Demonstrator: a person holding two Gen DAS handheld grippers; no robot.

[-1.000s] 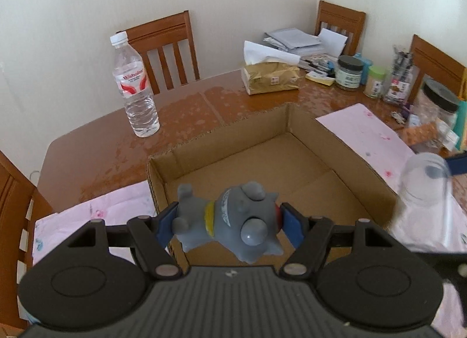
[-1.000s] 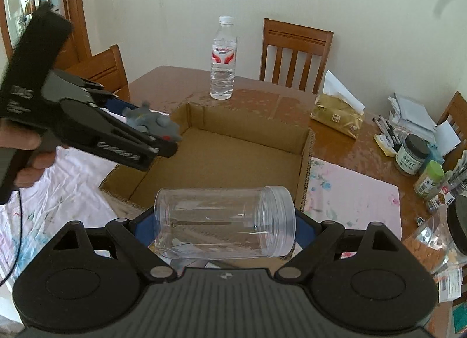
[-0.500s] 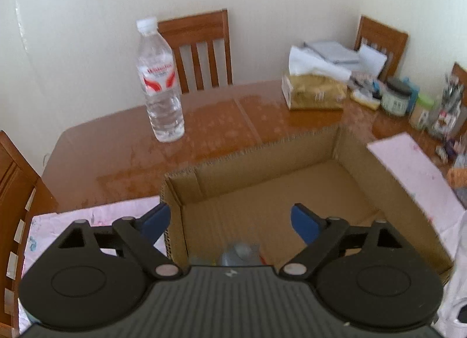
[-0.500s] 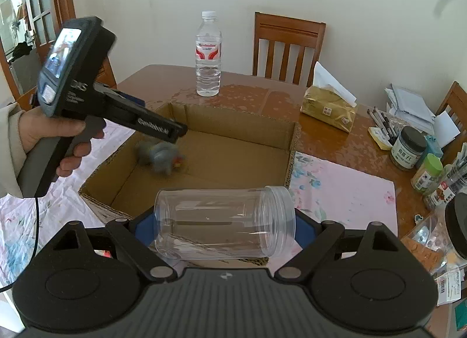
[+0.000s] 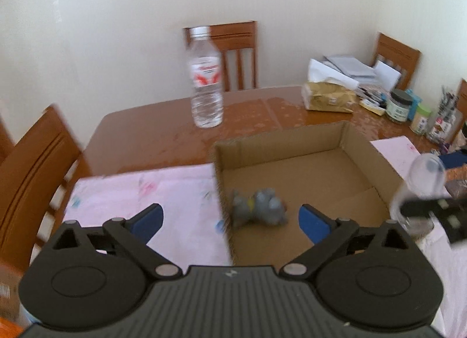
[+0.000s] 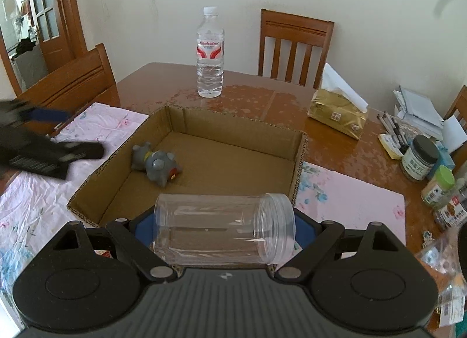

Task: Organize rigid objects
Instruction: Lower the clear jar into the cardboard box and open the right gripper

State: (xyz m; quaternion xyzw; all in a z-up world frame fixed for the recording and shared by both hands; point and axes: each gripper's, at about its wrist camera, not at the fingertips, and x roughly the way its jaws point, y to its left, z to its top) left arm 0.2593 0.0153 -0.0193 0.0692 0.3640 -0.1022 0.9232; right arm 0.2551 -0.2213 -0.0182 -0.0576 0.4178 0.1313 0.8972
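A grey toy figure lies on the floor of the open cardboard box, near its left wall. My left gripper hovers above the box's near left corner; its jaws are still opening and nothing is between them. In the right wrist view it shows as a blurred black shape at the left edge. My right gripper is shut on a clear plastic jar lying sideways between the blue pads, just over the box's near wall. That jar also shows at the right edge of the left wrist view.
A water bottle stands behind the box. A tissue pack, pens, papers and several small jars crowd the right side. Pink floral cloths lie on both sides of the box. Wooden chairs ring the table.
The left gripper opened and let go of the grey toy, which dropped into the box; that gripper then pulled back to the left. The right gripper carried the jar closer to the box.
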